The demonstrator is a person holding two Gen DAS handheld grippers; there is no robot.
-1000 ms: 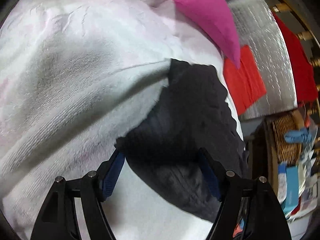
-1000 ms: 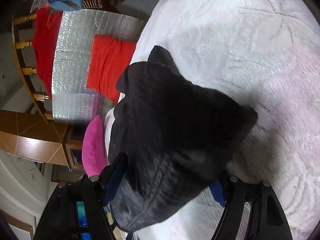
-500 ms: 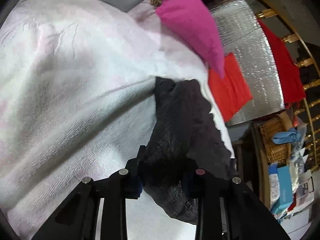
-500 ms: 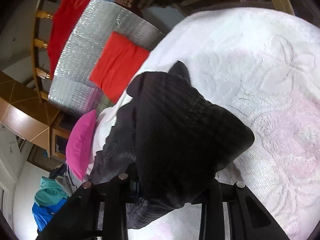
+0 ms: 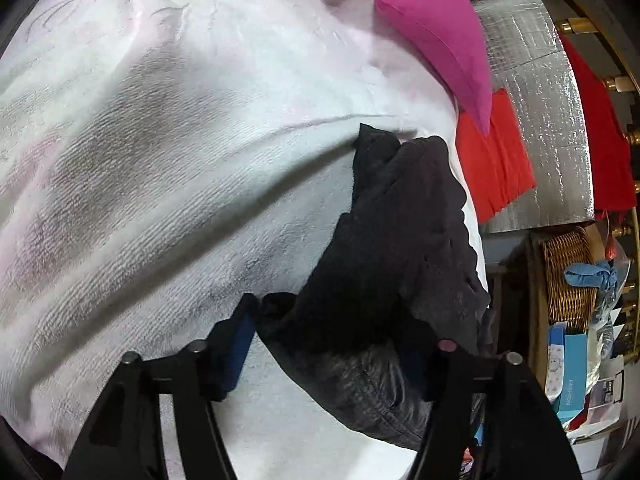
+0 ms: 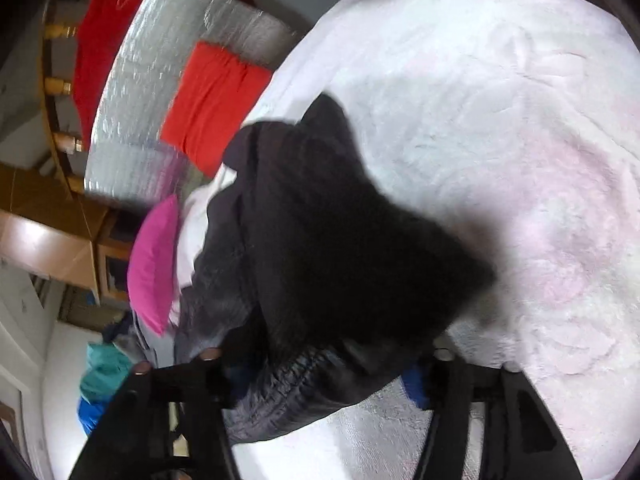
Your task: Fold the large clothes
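1. Your landmark is the black garment (image 5: 400, 248): it lies bunched on the white towel-like cover (image 5: 168, 168), near that cover's edge, with a grey ribbed part of it nearest you.
2. Your left gripper (image 5: 332, 344) sits at the near end of the garment. Its jaws have just been opening and now stand fairly wide, with the garment's near end between them.
3. The left blue pad (image 5: 236, 344) of that gripper stands just clear of the cloth. The other pad is hidden behind the garment, so you cannot tell whether it touches.
4. In the right wrist view, your right gripper (image 6: 328, 364) also sits at the garment's (image 6: 340, 248) near end. Its jaws have just been opening too, and the cloth bulges between them.
5. The right pad (image 6: 414, 386) shows blue beside the garment, with a little of the cover (image 6: 500, 128) visible next to it. The picture is blurred, so contact there cannot be told.
6. Beyond the garment, past the cover's edge, a folded red cloth (image 5: 494, 160) lies on a silver foil sheet (image 5: 552, 92).
7. A pink cushion (image 5: 436, 28) rests on the cover, further from you than the garment and just beside the red cloth.
8. A wicker basket (image 5: 568, 276) stands off the cover, beside the garment's far side.
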